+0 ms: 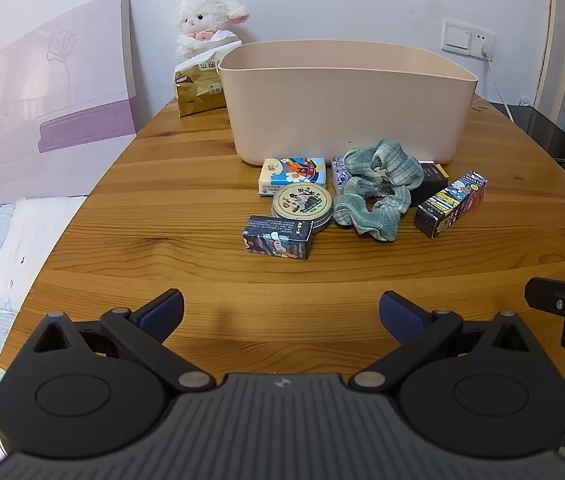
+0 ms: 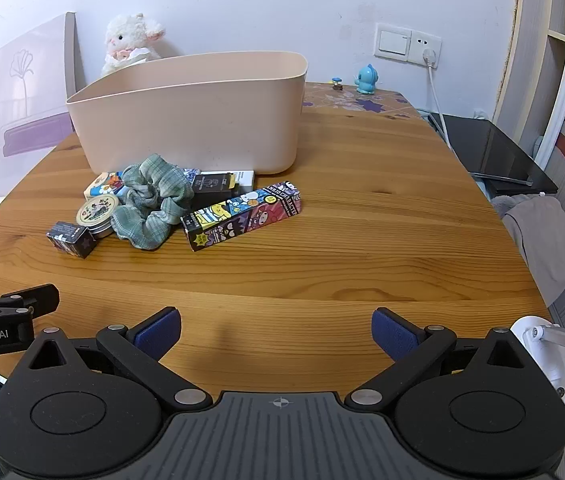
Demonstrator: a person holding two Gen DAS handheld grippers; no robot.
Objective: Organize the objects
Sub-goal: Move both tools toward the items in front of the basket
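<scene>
A beige plastic bin (image 1: pixel 346 100) (image 2: pixel 190 116) stands on the wooden table (image 1: pixel 162 220). In front of it lie a green scrunchie (image 1: pixel 378 188) (image 2: pixel 154 204), a round tin (image 1: pixel 301 202) (image 2: pixel 97 209), a small dark box (image 1: pixel 278 238) (image 2: pixel 70 238), a tissue pack (image 1: pixel 292 172), a black box (image 2: pixel 212 186) and a long cartoon-print box (image 1: pixel 450 204) (image 2: pixel 242 214). My left gripper (image 1: pixel 281 314) is open and empty near the table's front edge. My right gripper (image 2: pixel 276 330) is open and empty, to the right of the left one.
A plush lamb (image 1: pixel 206 20) and a gold tissue pack (image 1: pixel 198 88) stand behind the bin by the wall. A purple headboard (image 1: pixel 42 92) and bedding are at the left. A blue figurine (image 2: pixel 366 78), a wall socket with cable (image 2: pixel 426 54) and a black glass stand (image 2: pixel 490 152) are at the right.
</scene>
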